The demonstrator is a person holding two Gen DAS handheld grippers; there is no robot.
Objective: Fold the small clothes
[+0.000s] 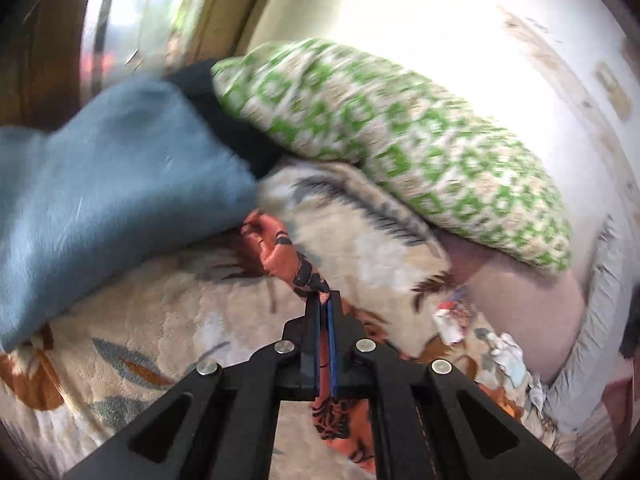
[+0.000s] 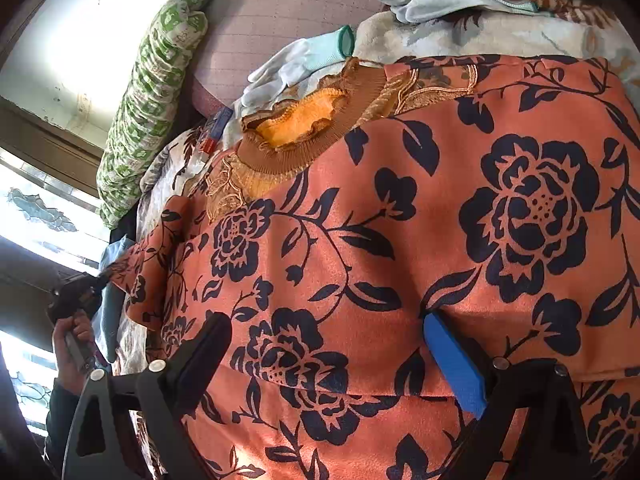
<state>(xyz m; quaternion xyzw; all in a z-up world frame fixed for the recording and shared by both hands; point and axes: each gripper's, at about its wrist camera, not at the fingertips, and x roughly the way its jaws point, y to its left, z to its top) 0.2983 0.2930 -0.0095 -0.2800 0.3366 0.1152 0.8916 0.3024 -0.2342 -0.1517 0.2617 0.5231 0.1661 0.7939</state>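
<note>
Left fingers [image 1: 325, 312] pinching orange floral garment [image 2: 400, 240], right fingers [image 2: 452, 364] spread, over leaf-print blanket [image 1: 160, 320].

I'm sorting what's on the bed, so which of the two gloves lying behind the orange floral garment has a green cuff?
The nearer glove, lying just behind the garment's ribbed collar; its cuff ends in a green band. The farther glove shows only a thin green edge.

Left gripper [image 1: 325, 300] is clamped tight, fingers pinched together on a strip of orange floral garment [image 2: 400, 240], a hand [image 2: 70, 344] gripping its handle. Right gripper [image 2: 328, 344] hangs over that garment, jaws spread wide, angled downward.
</note>
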